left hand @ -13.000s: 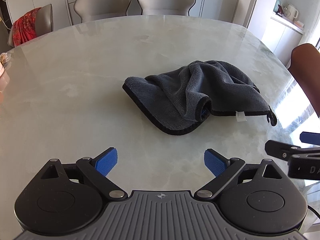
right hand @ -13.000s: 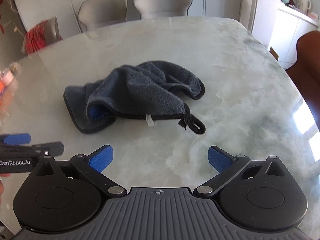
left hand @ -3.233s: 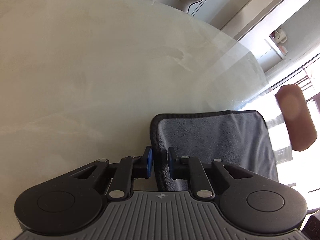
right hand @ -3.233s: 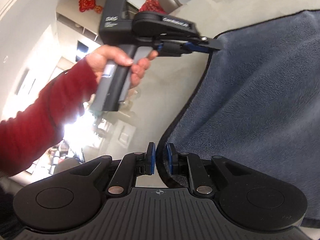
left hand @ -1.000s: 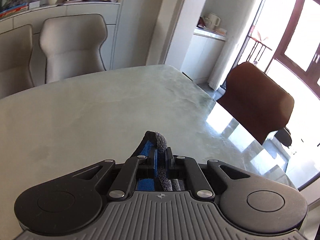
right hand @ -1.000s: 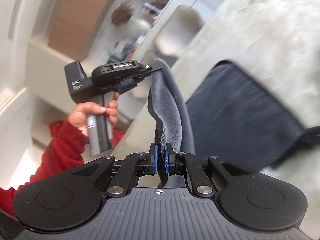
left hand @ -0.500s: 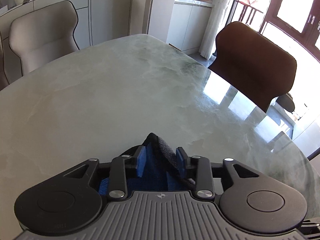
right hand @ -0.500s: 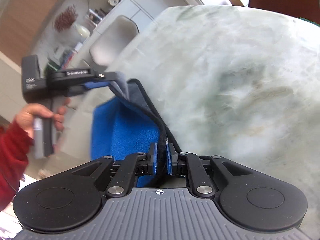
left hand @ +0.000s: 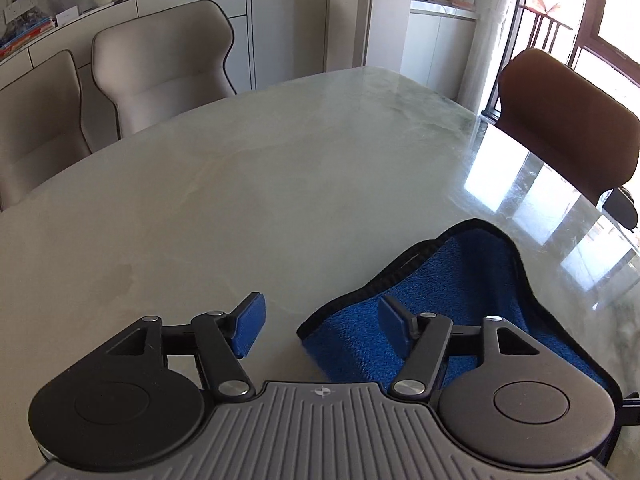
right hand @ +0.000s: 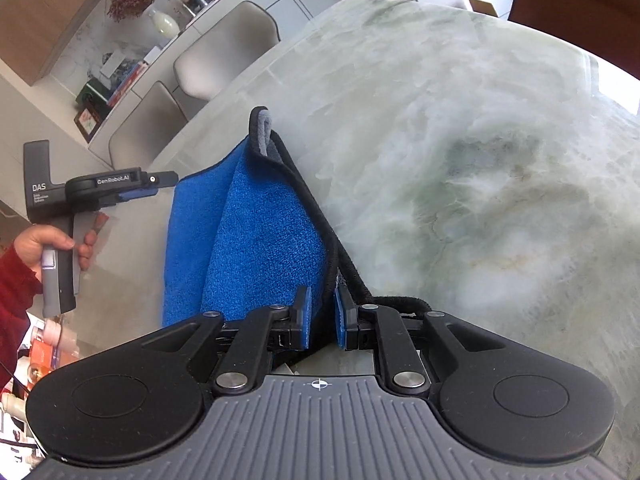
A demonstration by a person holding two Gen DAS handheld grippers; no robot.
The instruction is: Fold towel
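Note:
The towel [left hand: 460, 284], blue side up with a black hem, lies folded over on the marble table [left hand: 280, 184]. My left gripper [left hand: 322, 320] is open, with the towel's corner lying under its right finger and not held. In the right wrist view the towel [right hand: 256, 232] runs away from my right gripper [right hand: 322, 318], whose pads stand a little apart around the black hem at the towel's near corner. The left gripper [right hand: 160, 182] shows there at the towel's far left corner, held by a hand.
Two beige chairs [left hand: 160, 76] stand at the far side of the table. A brown chair [left hand: 568, 124] stands at the right edge. Small items [right hand: 44, 340] sit on the table at far left in the right wrist view.
My left gripper has opened and let go of the towel corner, which now lies on the table. My right gripper's jaws have parted slightly. The towel has come down blue side up.

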